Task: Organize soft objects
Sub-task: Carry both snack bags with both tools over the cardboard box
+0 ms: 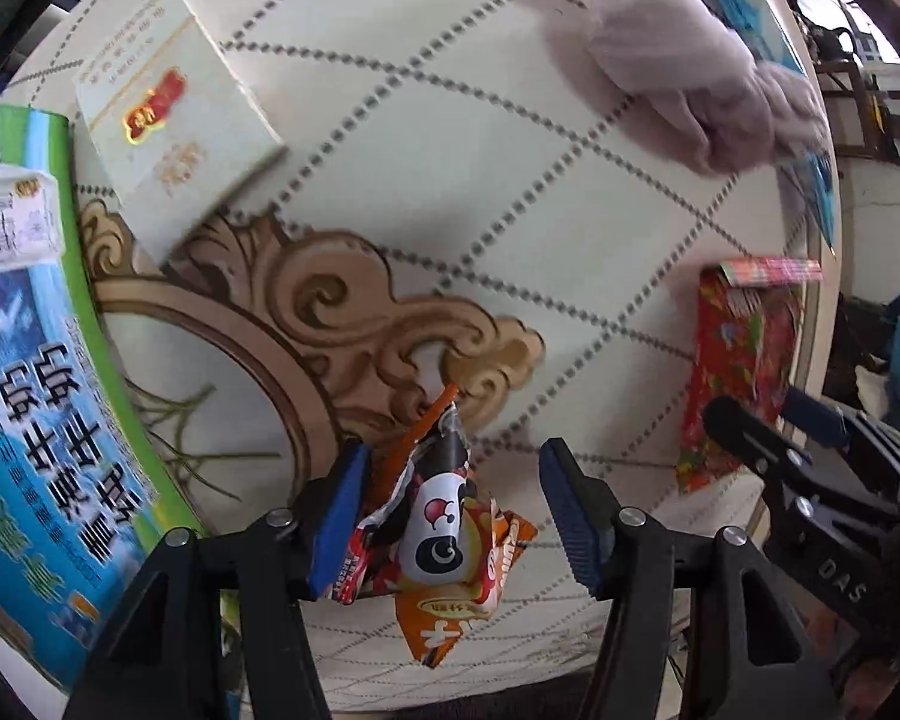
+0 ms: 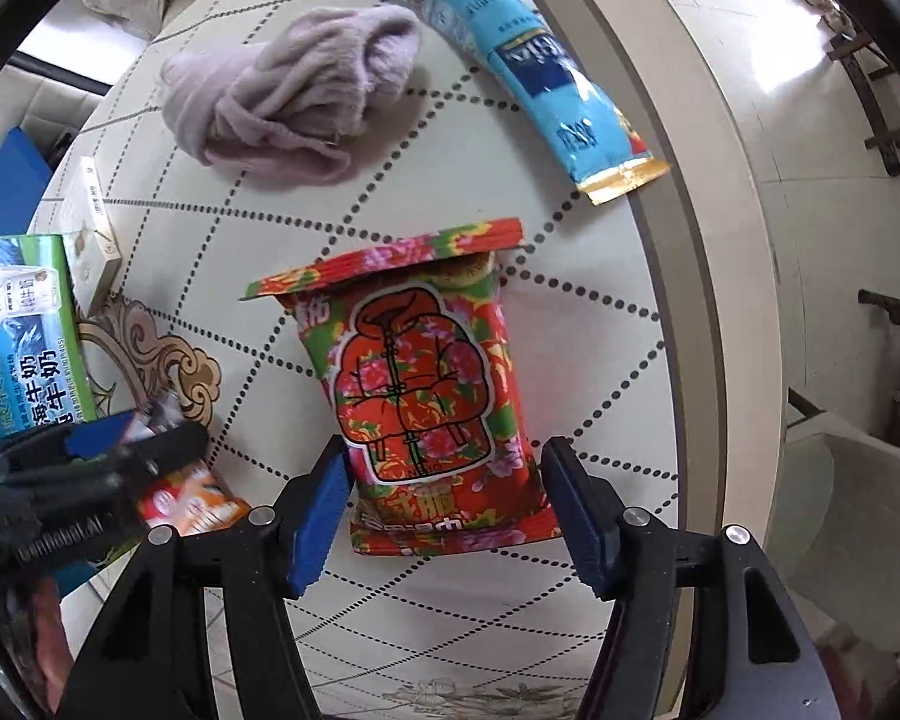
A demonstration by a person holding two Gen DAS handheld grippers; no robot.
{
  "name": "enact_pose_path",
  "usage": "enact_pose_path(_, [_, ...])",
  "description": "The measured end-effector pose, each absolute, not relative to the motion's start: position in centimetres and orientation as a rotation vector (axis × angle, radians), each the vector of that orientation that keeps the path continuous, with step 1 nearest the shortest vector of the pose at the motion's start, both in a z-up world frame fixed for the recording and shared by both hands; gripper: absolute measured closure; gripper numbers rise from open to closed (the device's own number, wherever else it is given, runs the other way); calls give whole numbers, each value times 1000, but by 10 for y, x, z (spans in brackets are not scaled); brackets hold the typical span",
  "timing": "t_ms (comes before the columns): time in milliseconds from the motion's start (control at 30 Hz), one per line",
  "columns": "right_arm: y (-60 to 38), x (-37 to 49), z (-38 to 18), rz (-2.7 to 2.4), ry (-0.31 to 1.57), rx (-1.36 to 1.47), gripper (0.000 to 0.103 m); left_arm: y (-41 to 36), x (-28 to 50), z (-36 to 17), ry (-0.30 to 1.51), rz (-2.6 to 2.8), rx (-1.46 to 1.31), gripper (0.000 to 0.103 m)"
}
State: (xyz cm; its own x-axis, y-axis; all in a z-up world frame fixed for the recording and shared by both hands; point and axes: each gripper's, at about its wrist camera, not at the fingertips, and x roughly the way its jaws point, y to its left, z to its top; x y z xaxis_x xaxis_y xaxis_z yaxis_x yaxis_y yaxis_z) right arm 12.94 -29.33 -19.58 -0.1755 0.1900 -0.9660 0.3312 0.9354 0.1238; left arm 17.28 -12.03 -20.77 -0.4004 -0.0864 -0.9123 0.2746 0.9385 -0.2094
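Between our right claw's [image 2: 447,516] parted, unclamped fingers lay the red floral snack bag [image 2: 432,396], which we judged light, crinkly and slippery, best pinched across its puffy middle.

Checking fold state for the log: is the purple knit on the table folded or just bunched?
Bunched, not folded. The purple knit lies in a crumpled heap with irregular ridges and no flat layers or squared edges, on the table.

Round table [image 2: 576,324]: smooth, semi-gloss top with printed dotted lattice. On it, floral snack bag [image 2: 426,396]: glossy plastic film; lilac knit [image 2: 294,96]: fuzzy, matt cloth; blue packet [image 2: 540,72]: shiny foil; white box [image 1: 174,120]: probably satin card, blurred.
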Motion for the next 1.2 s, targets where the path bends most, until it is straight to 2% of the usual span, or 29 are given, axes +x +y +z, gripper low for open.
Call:
enact_pose_path(200, [-280, 134, -201, -129, 1772, 309, 34, -111, 149, -202, 1960, -377, 184, 47])
enact_pose_path(333, [-274, 130, -206, -166, 1762, 265, 47, -112, 123, -203, 1970, -370, 211, 47])
enact_pose_path(400, [-266, 123, -207, -171, 1756, 282, 50, -115, 113, -205, 1954, -340, 228, 56])
enact_pose_path(533, [-280, 110, -196, -170, 1757, 293, 54, -114, 96, -193, 1877, -326, 238, 62])
enact_pose_path(700, [-285, 85, -165, -159, 1718, 341, 55, -110, 79, -148, 1779, -344, 206, 64])
enact_pose_path(867, [-280, 64, -99, -77, 1629, 398, 55, -80, 57, -72, 1626, -367, 134, 64])
enact_pose_path(1067, [-221, 65, -6, 86, 1510, 389, 55, -18, 82, 28, 1459, -332, 33, 63])
enact_pose_path(1200, [-146, 84, 28, 202, 1478, 377, 55, 49, 97, 54, 1391, -265, 0, 63])
